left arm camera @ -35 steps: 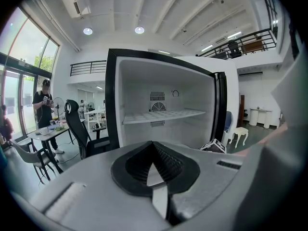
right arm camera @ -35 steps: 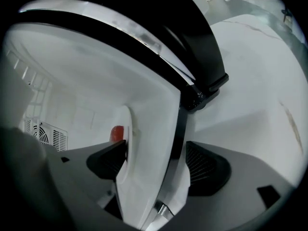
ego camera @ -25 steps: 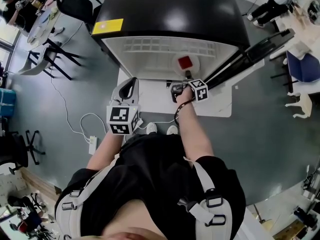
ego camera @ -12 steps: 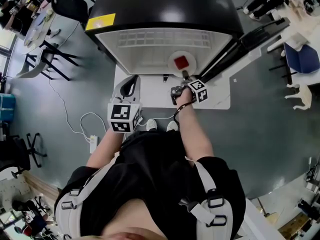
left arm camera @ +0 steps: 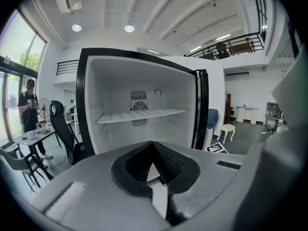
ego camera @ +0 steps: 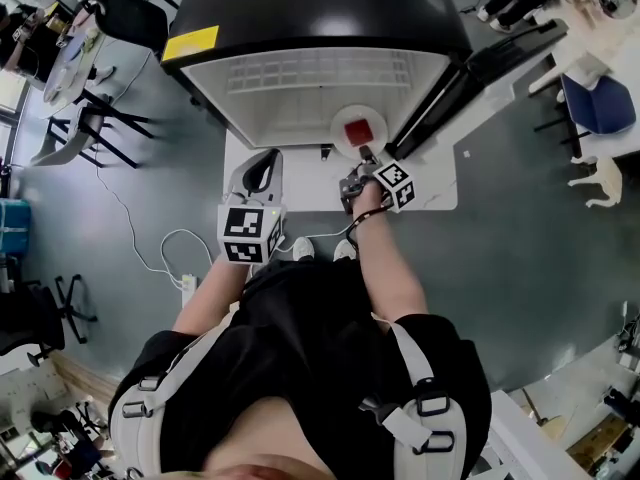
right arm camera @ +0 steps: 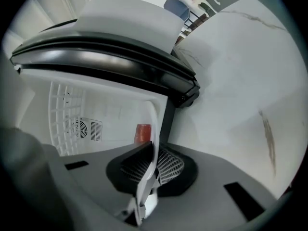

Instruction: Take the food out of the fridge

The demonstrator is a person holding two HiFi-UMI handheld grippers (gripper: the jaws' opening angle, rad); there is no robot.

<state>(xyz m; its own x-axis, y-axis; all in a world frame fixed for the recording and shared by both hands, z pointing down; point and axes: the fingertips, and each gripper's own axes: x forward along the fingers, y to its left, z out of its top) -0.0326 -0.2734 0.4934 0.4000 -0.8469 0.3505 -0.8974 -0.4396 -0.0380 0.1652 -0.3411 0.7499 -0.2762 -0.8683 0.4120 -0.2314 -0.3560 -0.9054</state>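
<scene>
A white plate [ego camera: 344, 117] with a red block of food [ego camera: 359, 128] sits at the front right of the shelf in the open fridge [ego camera: 320, 28]. My right gripper [ego camera: 365, 156] reaches to the plate's near rim. Its jaws are closing, with the thin white rim [right arm camera: 153, 124] pinched between the pads. The red food [right arm camera: 143, 133] shows just beyond them. My left gripper [ego camera: 262, 165] hangs in front of the fridge, left of the plate, shut and holding nothing. In the left gripper view its jaws [left arm camera: 156, 170] point at the white shelf [left arm camera: 139, 114].
The fridge door [ego camera: 445, 73] stands open on the right. A white panel [ego camera: 300, 186] lies below the opening. On the floor at left are black chairs [ego camera: 95, 118] and a power strip [ego camera: 187, 286] with a white cable. A person [left arm camera: 30, 105] stands far left.
My right gripper has moved up to the plate's near rim and its jaws have closed on it. The left gripper has drifted slightly.
</scene>
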